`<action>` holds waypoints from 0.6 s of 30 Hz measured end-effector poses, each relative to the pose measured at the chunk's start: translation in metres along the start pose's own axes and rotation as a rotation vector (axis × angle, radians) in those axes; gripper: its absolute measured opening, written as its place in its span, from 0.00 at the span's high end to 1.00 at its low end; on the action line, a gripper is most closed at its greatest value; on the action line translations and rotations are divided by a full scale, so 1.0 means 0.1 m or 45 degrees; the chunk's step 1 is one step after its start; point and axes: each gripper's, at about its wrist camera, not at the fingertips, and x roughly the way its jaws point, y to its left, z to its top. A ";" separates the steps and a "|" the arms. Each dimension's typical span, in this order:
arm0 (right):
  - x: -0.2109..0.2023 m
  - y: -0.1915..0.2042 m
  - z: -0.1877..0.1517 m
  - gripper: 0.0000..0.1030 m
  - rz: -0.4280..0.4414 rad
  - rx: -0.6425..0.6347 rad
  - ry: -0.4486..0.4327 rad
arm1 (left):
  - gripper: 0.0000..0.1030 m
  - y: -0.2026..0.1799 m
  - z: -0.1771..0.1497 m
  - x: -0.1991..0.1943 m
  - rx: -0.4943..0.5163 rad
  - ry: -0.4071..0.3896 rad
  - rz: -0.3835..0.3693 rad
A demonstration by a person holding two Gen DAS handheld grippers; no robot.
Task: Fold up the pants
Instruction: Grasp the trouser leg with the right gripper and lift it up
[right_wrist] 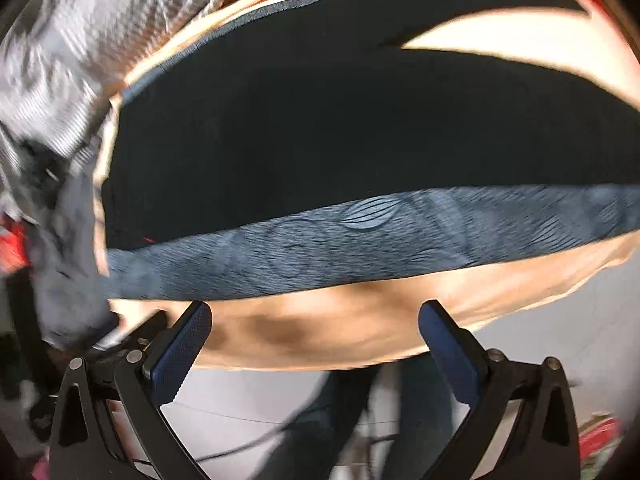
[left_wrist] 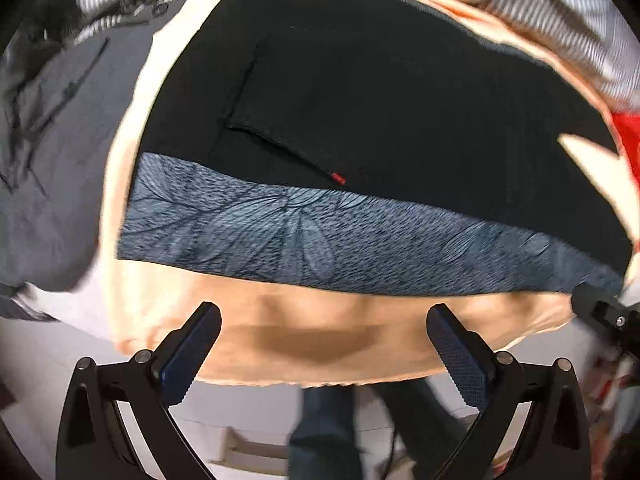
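Black pants with a grey-blue patterned side stripe lie flat on an orange-covered surface. A back pocket with a small red tag shows. My left gripper is open and empty, over the orange edge just short of the stripe. In the right wrist view the pants and stripe fill the frame, and the two legs split at the far right. My right gripper is open and empty near the same edge. Its tip shows at the right of the left wrist view.
A grey garment lies to the left and striped grey-white cloth at the back. Something red sits at the right. Below the surface edge are a pale floor and a person's dark trouser legs.
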 end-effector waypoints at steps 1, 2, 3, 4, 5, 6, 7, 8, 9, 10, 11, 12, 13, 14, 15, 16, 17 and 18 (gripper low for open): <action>0.02 -0.06 0.01 0.00 0.069 0.036 0.002 | 0.00 0.04 0.02 0.01 -0.018 -0.009 -0.053; 0.06 -0.14 0.01 0.00 0.178 0.090 0.007 | 0.00 0.06 0.02 0.00 -0.025 -0.028 -0.099; 0.10 -0.22 0.00 0.00 0.276 0.132 0.008 | 0.00 0.09 0.03 0.00 -0.016 -0.049 -0.122; 0.14 -0.31 0.00 0.00 0.387 0.175 0.006 | 0.00 0.09 0.01 -0.01 0.000 -0.062 -0.130; 0.20 -0.39 -0.02 0.00 0.477 0.216 0.002 | 0.00 0.08 0.01 0.00 0.014 -0.067 -0.135; 0.27 -0.46 -0.03 0.00 0.533 0.248 0.003 | 0.00 0.09 0.01 0.02 0.027 -0.067 -0.147; 0.34 -0.53 -0.04 0.01 0.572 0.278 0.008 | 0.00 0.11 0.00 0.05 0.031 -0.061 -0.159; 0.43 -0.60 -0.06 0.03 0.608 0.314 0.013 | 0.00 0.13 0.02 0.08 0.029 -0.056 -0.166; 0.50 -0.66 -0.08 0.08 0.634 0.341 0.015 | 0.00 0.15 0.00 0.12 0.025 -0.047 -0.174; 0.59 -0.72 -0.10 0.16 0.675 0.372 0.017 | 0.00 0.17 0.01 0.13 0.024 -0.043 -0.177; 0.64 -0.75 -0.11 0.20 0.704 0.390 0.014 | 0.00 0.18 0.02 0.15 0.023 -0.040 -0.178; 0.70 -0.79 -0.12 0.24 0.742 0.407 0.014 | 0.00 0.21 0.00 0.17 0.020 -0.036 -0.182; 0.73 -0.80 -0.12 0.24 0.764 0.416 0.017 | 0.00 0.22 0.00 0.21 0.016 -0.032 -0.187; 0.80 -0.82 -0.13 0.24 0.776 0.423 0.022 | 0.00 0.22 0.00 0.24 0.014 -0.027 -0.188; 0.85 -0.83 -0.13 0.24 0.797 0.428 0.025 | 0.00 0.24 -0.02 0.28 0.015 -0.017 -0.188; 0.85 -0.82 -0.14 0.24 0.832 0.440 0.016 | 0.00 0.25 -0.02 0.30 0.016 -0.010 -0.187; 0.87 -0.83 -0.14 0.24 0.868 0.457 0.008 | 0.00 0.25 -0.02 0.32 0.016 -0.006 -0.186; 0.89 -0.84 -0.14 0.24 0.922 0.480 0.001 | 0.00 0.26 -0.04 0.34 0.019 -0.002 -0.187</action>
